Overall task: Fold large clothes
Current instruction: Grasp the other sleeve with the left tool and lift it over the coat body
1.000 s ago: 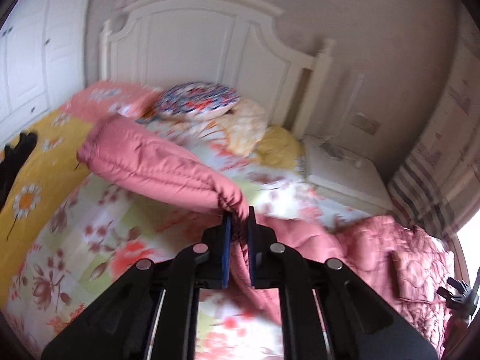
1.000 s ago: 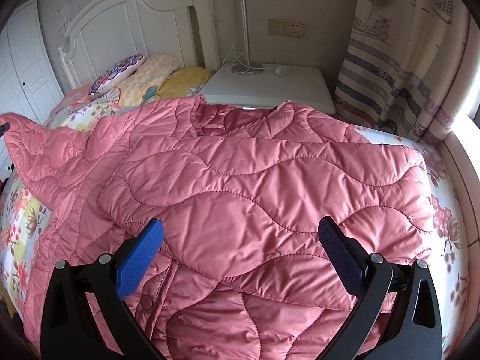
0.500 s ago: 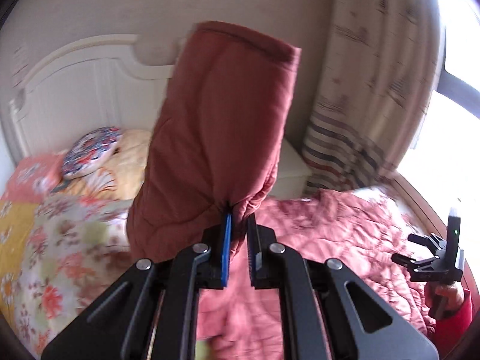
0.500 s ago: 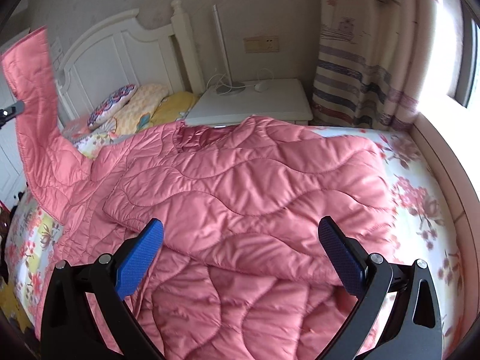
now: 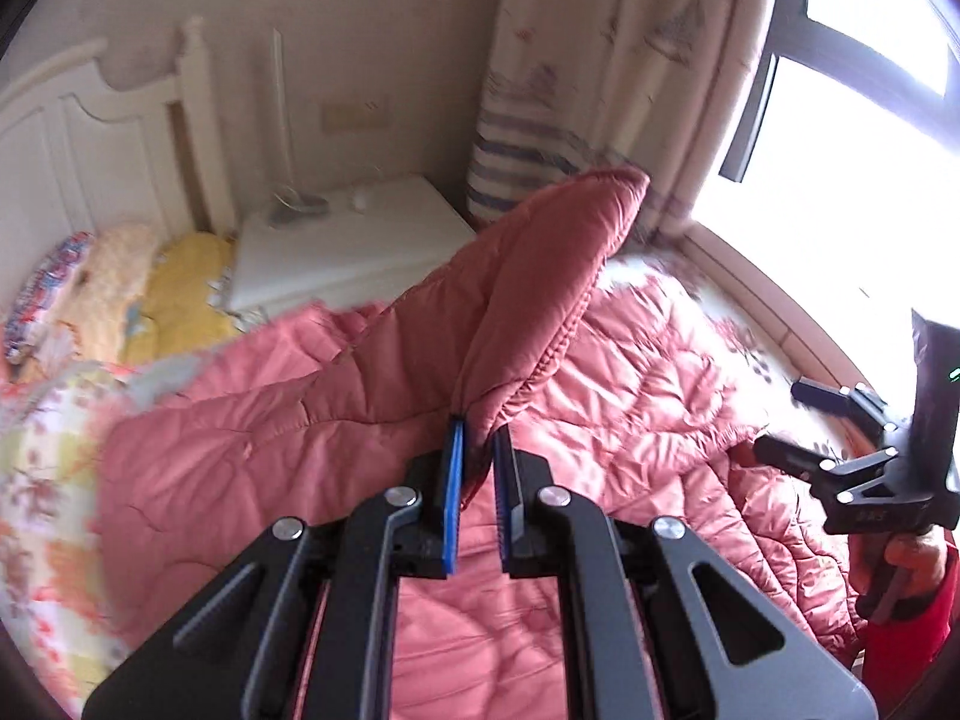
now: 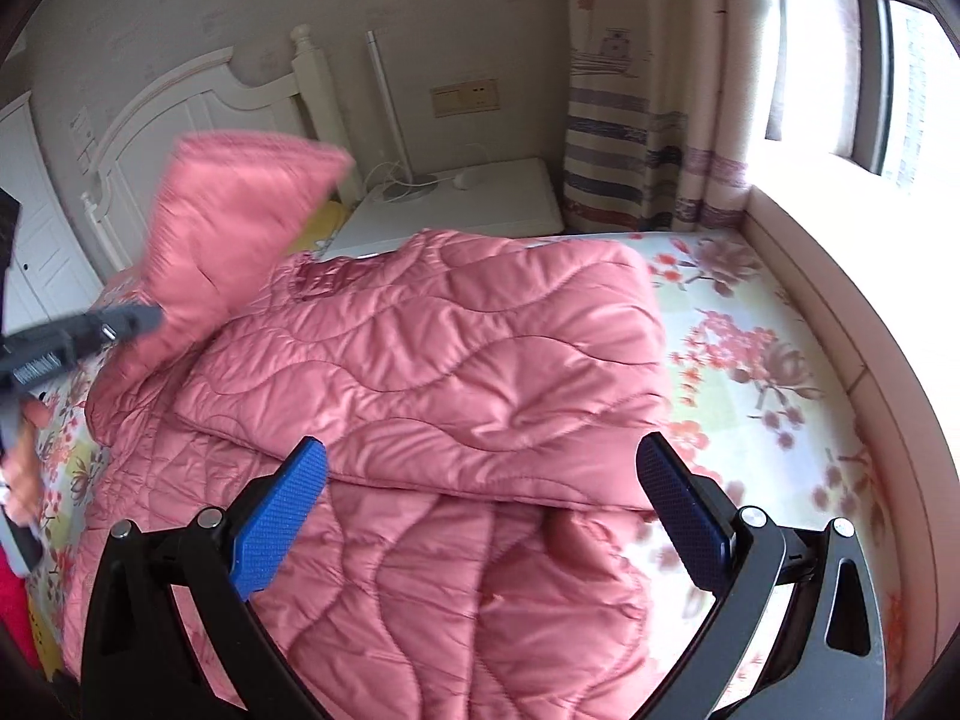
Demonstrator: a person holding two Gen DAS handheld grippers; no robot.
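Overhead, left gripper [image 5: 477, 441] pinches the jacket sleeve [image 5: 528, 276] aloft — right gripper [image 6: 480, 492] hovers wide

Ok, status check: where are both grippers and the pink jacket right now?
Left gripper shut on sleeve, held up over pink jacket. Right gripper open, above jacket, holding nothing. Jacket on bed, one side folded over. Nothing in the way.

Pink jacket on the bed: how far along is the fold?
Done: the right side of the pink jacket already lies folded over its middle on the bed. In hand: the left gripper is shut on the cuff of the sleeve, lifted above the jacket. Left: lay that sleeve across and fold up the lower part. The right gripper hovers open, holding nothing.
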